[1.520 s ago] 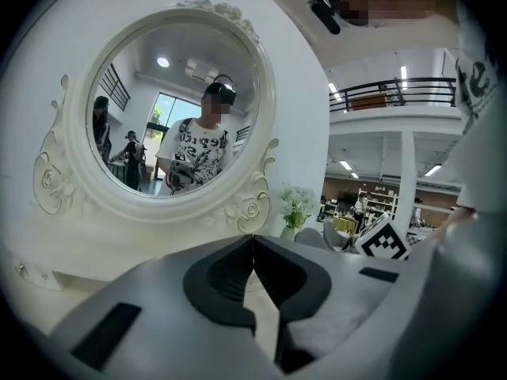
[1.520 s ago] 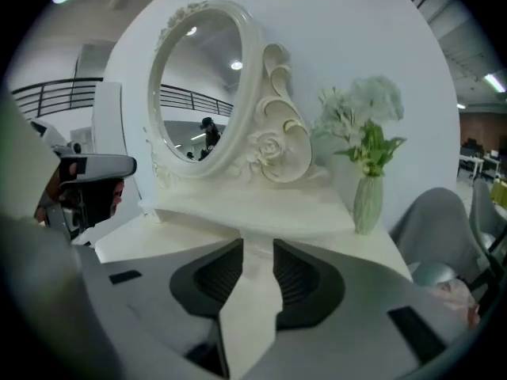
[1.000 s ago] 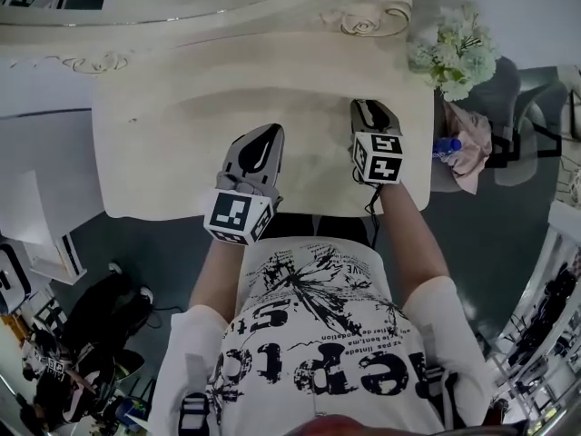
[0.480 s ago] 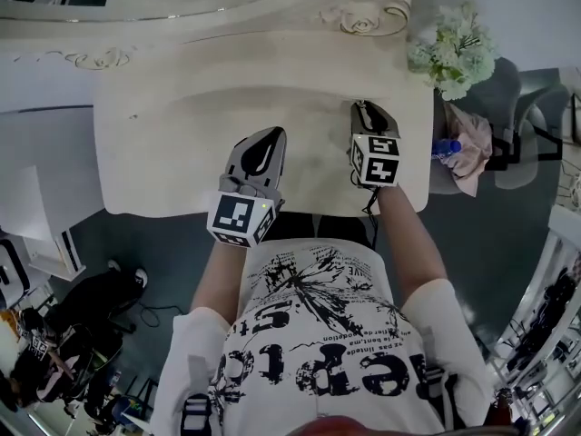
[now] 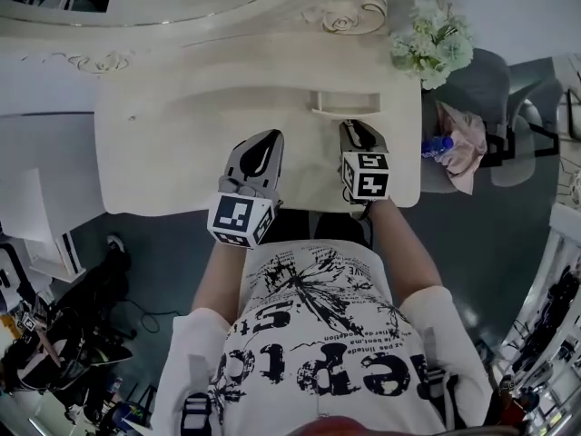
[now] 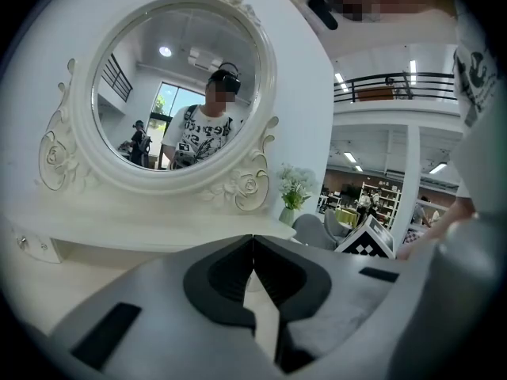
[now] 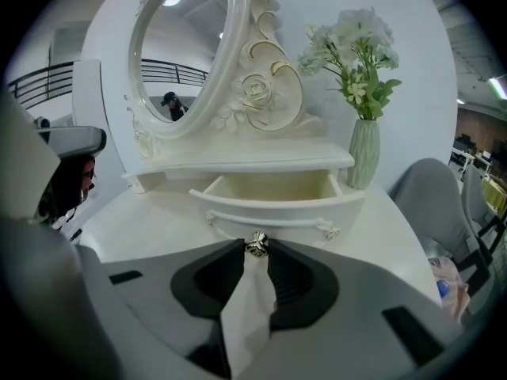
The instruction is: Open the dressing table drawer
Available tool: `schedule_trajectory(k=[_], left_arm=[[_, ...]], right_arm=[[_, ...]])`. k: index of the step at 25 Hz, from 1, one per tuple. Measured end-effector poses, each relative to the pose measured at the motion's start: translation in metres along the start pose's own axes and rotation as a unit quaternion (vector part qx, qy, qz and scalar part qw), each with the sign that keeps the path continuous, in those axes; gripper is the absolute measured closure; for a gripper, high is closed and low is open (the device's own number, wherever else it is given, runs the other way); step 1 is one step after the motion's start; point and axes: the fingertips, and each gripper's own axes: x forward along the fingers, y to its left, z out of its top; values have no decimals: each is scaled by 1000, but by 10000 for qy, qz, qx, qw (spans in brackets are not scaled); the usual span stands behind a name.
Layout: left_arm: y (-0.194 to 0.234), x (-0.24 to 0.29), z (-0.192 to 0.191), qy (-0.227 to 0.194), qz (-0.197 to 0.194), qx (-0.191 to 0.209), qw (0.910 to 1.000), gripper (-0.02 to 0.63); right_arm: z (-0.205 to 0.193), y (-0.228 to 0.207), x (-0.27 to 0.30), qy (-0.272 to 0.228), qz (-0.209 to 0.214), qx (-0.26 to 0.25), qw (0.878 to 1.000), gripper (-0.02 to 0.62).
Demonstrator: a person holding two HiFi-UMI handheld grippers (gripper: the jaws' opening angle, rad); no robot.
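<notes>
Right tongs (image 7: 255,253) clamped on knob (image 7: 256,244) of drawer (image 7: 277,208). Drawer stands open, right side of dressing table (image 5: 172,143), left of vase (image 7: 365,153). Left tongs (image 6: 253,242) closed, empty, over table's near edge.

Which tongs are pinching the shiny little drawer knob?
The right tongs: their tips pinch the small silvery metal knob of the pulled-out cream drawer. The left tongs are shut on nothing.

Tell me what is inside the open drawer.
Only bare cream inner walls show inside the drawer; nothing sticks up. Its front panel covers the floor, so flat items cannot be ruled out.
</notes>
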Motion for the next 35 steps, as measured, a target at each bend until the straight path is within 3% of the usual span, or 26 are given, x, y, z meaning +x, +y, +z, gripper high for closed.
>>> schedule_trajectory(k=[10,19,25,29,35], left_arm=[[-19,-7,5,31,26,147,9999,588],[-16,-9,13,5,203,76,9998,588],[-27,-13,37,-161,233,172,9995,588],[-31,-17,61,-375,272,273,9986,588],[-36,-28,94,-682,364,460,9959,586]], right_arm=[[-18,4,-17,32,176,239,9996,491],[-1,12,-34,-62,416,286,9987,463],[55,26,-83,-990,403,-145,9942,468],[106,24,-113,-1678,376,-283,9847,552],[160,21,-154,-2478,360,-527,9667,571]])
